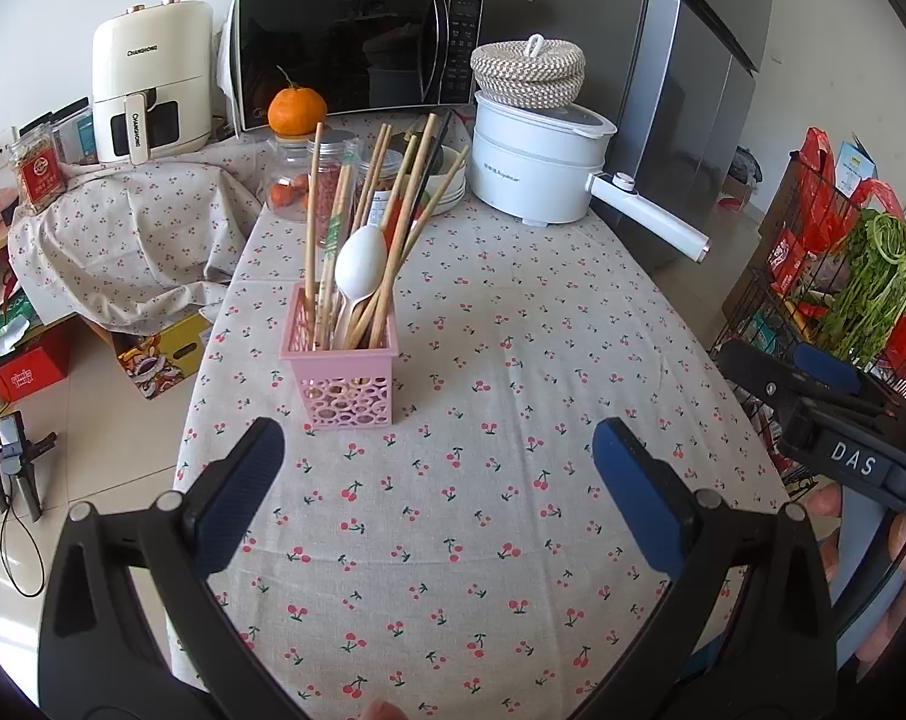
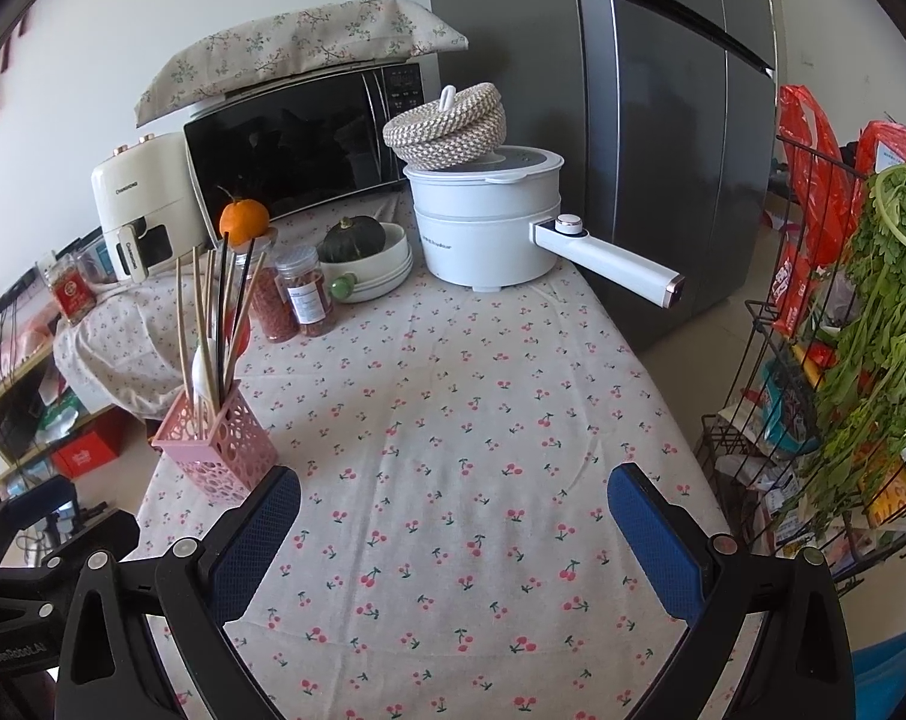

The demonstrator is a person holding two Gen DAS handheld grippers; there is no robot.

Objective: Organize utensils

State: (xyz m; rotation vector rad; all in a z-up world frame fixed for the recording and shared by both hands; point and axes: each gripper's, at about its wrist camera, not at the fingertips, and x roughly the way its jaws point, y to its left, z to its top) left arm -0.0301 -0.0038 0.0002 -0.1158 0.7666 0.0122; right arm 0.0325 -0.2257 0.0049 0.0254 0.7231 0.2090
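I am reading the job as nearly finished: chopsticks [image 1: 387, 210] and white spoon [image 1: 360, 264] standing in the pink holder [image 1: 345, 384], left gripper [image 1: 435, 480] and right gripper [image 2: 453, 516] hovering spread and empty near it.

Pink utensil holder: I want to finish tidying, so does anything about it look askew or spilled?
Nothing spilled. The pink utensil holder stands upright on the cherry tablecloth, holding the chopsticks and white spoon. The chopsticks fan out at different angles, which looks untidy, not wrong.
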